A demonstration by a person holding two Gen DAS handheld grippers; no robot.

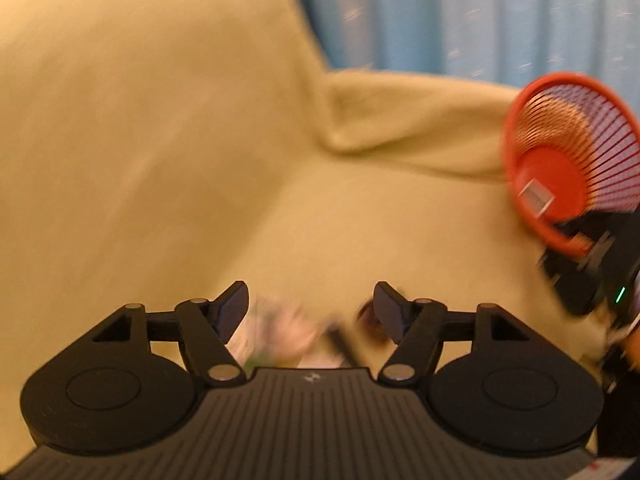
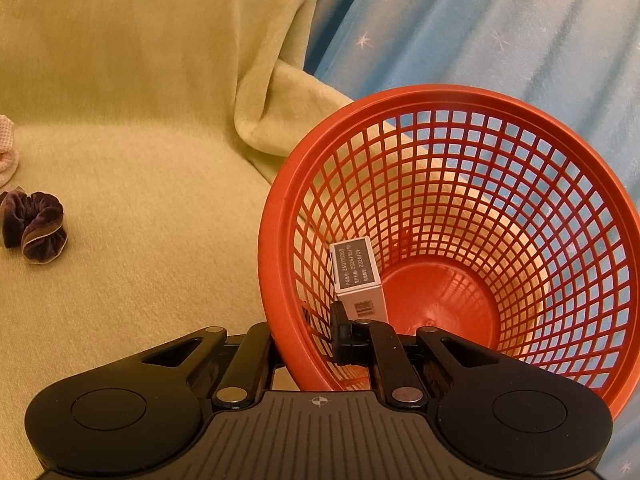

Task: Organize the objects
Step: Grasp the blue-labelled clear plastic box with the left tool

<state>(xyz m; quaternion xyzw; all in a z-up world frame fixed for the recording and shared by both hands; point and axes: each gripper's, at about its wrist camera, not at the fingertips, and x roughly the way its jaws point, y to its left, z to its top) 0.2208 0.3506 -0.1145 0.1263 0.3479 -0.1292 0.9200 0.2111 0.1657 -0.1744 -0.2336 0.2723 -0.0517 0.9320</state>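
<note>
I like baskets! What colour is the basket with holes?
The basket is orange-red plastic mesh, seen best in the right wrist view.

Home, prob. bedroom: yellow fleece blanket [image 2: 140,80], starry blue curtain [image 2: 500,40].

Both the left gripper [image 1: 311,312] and right gripper [image 2: 306,338] are matte black plastic: ribbed central housing with a small crosshair emblem, round side discs, silver pivot rivets, dark textured finger pads [image 1: 234,312].
</note>
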